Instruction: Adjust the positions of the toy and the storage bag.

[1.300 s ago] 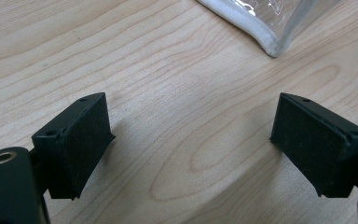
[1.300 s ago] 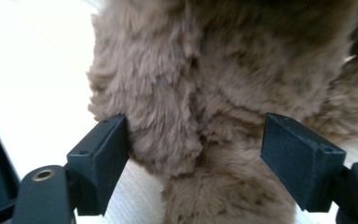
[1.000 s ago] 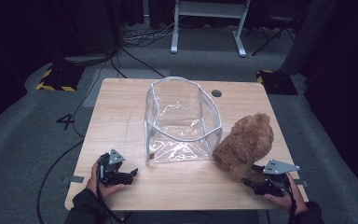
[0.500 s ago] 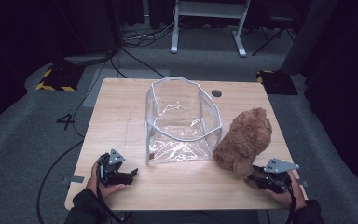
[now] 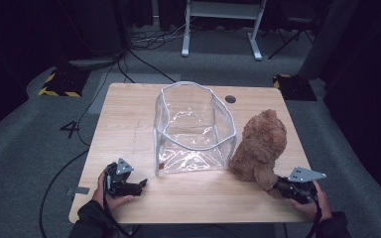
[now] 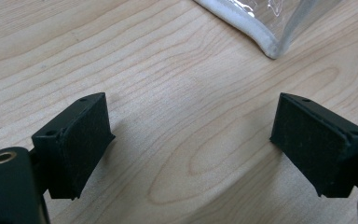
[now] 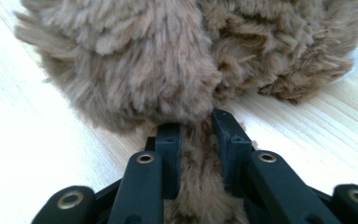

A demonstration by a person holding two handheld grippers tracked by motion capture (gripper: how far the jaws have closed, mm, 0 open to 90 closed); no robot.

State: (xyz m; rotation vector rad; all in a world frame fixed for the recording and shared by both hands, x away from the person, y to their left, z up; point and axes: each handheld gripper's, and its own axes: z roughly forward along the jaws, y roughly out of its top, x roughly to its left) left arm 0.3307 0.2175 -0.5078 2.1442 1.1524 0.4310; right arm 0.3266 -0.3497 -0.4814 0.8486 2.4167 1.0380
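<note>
Two pads of your right gripper (image 7: 196,135) have just been closing, and now they pinch a strip of brown fur of the teddy bear (image 7: 168,60); it looks like a leg or a foot, but I cannot tell which part exactly. In the high view the right gripper (image 5: 284,188) sits at the near right corner of the table (image 5: 129,114), and the teddy bear (image 5: 260,144) rises from it away from you and a little to the left, with the long axis almost upright and the head on top.

The clear plastic bag (image 5: 193,131) stands open just beside the bear, on its left, and the two seem to touch. So the relation that matters is this: the mouth of the bag is to the left and farther from you than your right gripper, and higher than the pinched part. I judge you must lift the bear before you carry it across.

Your left gripper (image 5: 138,186) rests near the front left corner of the bag, spread wide with nothing between the pads (image 6: 81,140). It is nearer to the bag than the right one.

The floor carries one readable mark, a "4" (image 5: 72,130), left of the table.
</note>
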